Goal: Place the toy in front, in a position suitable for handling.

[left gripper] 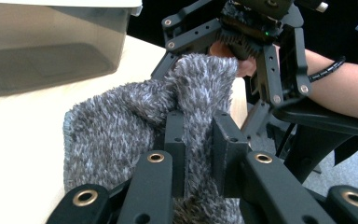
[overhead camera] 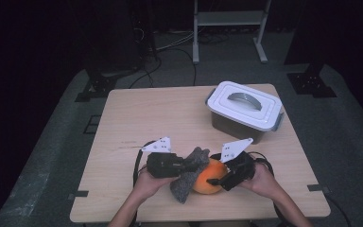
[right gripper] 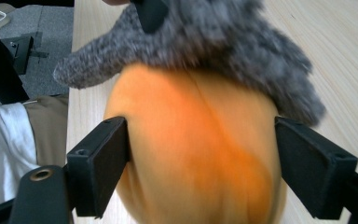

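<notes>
Near the front edge of the pale wooden surface (overhead camera: 137, 118), left of its middle, the left hand-held gripper (overhead camera: 185, 165) has its black jaws clamped on a fuzzy grey knitted cloth (overhead camera: 189, 174). In the left gripper view the same cloth (left gripper: 135, 126) bunches up between the two pads (left gripper: 175, 140), pinched tight, and its free part hangs down toward the wood.

Just to the right, the cloth drapes over the top of a round orange soft fruit-shaped ball (overhead camera: 209, 178), which rests on the surface close to the front edge. In the right gripper view the grey pile lies across the upper part of the orange ball (right gripper: 191, 154).

The right hand-held gripper (overhead camera: 220, 181) comes at the ball from the right. Its jaws stand wide on either side of the ball; the left pad (right gripper: 107, 163) is at the ball's skin, while the right one stands just clear, so nothing is gripped.

Toward the far right corner sits a translucent grey plastic storage box (overhead camera: 242, 124) with a white lid (overhead camera: 246, 105) closed on it; through the wall seen in the left gripper view the box (left gripper: 46, 51) looks empty.
</notes>
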Demonstrator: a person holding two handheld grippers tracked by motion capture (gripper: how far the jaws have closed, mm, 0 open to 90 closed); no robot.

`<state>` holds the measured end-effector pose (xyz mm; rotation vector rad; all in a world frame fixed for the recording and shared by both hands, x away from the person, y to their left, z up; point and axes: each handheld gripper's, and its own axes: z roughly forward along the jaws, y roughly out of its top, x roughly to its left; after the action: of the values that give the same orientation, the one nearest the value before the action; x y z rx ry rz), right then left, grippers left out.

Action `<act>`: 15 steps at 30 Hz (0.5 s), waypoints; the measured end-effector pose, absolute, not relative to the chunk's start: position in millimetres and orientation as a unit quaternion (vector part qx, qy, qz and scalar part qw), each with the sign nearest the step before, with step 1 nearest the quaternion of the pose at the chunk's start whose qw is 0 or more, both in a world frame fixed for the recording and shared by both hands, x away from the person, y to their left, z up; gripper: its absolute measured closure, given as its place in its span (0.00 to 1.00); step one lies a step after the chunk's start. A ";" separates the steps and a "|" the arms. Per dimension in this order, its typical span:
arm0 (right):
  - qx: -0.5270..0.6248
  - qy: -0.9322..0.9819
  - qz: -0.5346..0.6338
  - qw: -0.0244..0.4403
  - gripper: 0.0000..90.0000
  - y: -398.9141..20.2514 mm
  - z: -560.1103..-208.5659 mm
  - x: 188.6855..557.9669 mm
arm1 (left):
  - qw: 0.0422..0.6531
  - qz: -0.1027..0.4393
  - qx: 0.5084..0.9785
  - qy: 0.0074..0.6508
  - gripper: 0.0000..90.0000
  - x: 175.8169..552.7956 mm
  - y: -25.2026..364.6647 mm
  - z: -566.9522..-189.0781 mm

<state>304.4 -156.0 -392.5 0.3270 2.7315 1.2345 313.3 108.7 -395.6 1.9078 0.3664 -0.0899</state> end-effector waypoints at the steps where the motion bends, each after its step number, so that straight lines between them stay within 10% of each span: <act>1: 0.105 0.904 0.409 0.063 0.22 -152.9 -393.4 304.1 | 0.563 -0.037 0.811 0.156 0.87 313.4 108.6 -395.6; 7: 0.102 0.899 0.422 0.061 0.52 -161.1 -393.0 305.0 | 0.578 -0.047 0.799 0.162 0.87 316.2 116.7 -394.3; 15: 0.108 0.873 0.475 0.040 0.53 -147.6 -388.7 304.4 | 0.602 -0.048 0.781 0.160 0.87 318.6 136.8 -382.7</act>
<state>304.4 -147.6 -388.7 0.3312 2.6742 1.4548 318.6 136.8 -382.7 1.8096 0.3713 -0.1112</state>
